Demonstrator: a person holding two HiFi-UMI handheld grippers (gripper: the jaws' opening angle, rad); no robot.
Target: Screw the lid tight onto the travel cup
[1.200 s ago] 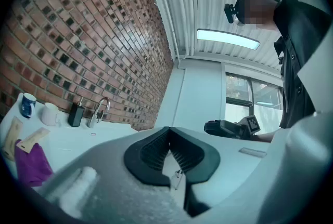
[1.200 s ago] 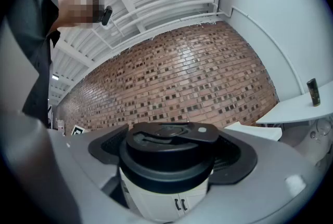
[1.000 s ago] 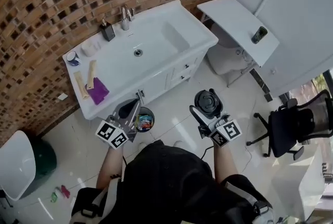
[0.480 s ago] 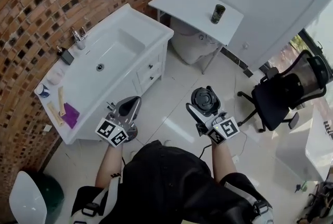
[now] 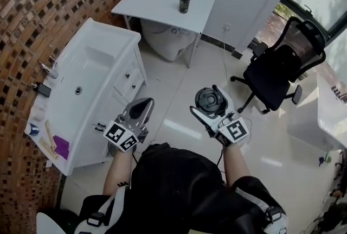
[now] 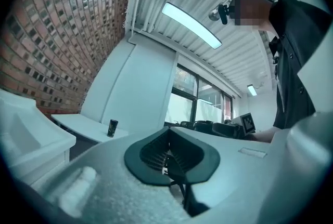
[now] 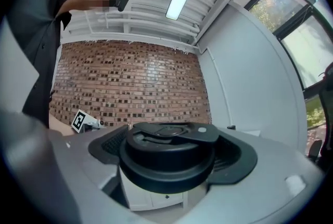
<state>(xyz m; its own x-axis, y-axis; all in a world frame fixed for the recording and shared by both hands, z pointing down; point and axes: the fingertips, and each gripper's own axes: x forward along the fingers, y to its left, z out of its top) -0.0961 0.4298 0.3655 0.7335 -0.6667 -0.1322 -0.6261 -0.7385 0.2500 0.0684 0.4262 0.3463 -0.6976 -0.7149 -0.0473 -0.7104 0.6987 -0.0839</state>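
On the white table (image 5: pixel 154 6) by the far wall, the travel cup (image 5: pixel 185 2) is seen upright (too small for its rim to be judged), well apart from both grippers. The lid (image 5: pixel 209 98) is clamped by its edge between the jaws of the right gripper (image 5: pixel 211 105) and is held level over the floor tiles. The left gripper (image 5: pixel 141 109) is clenched on nothing, its jaws pressed together. No threading is judged to be begun. If the lid is brought down tilted, the threads could be crossed and a false tightness felt. If the cup is left unbraced, it could be spun or toppled by the twist; the left jaws would first have to be opened round it.
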